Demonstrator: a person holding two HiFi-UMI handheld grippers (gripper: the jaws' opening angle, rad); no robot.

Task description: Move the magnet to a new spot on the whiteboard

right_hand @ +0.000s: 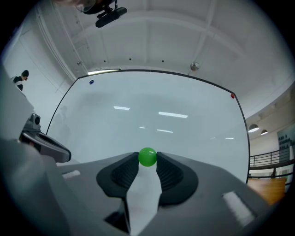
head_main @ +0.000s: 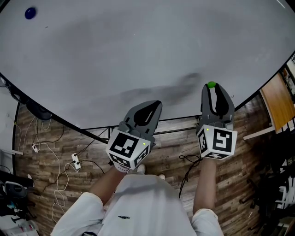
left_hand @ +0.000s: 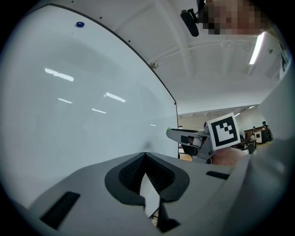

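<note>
The right gripper (head_main: 211, 87) has its two grey fingers (right_hand: 123, 173) squeezed on a small, round, shiny green magnet (right_hand: 147, 156). The magnet sits right at the finger tips, in front of the smooth white whiteboard (head_main: 138, 50). I cannot tell if it touches the board. The insides of the fingers are dark and bumpy, with little ridges.

The left gripper (left_hand: 145, 155) has its fingers shut tight with nothing between them. Its tips are near the board's bottom edge.

Far up and to the left of both sets of fingers, a little blue magnet (head_main: 30, 13) sticks on the board. Only the right gripper view shows a tiny red dot (right_hand: 232, 96) by the board's right edge. Only the head view shows the brown wood floor (head_main: 239, 175) and thin cables (head_main: 57, 186) down below.
</note>
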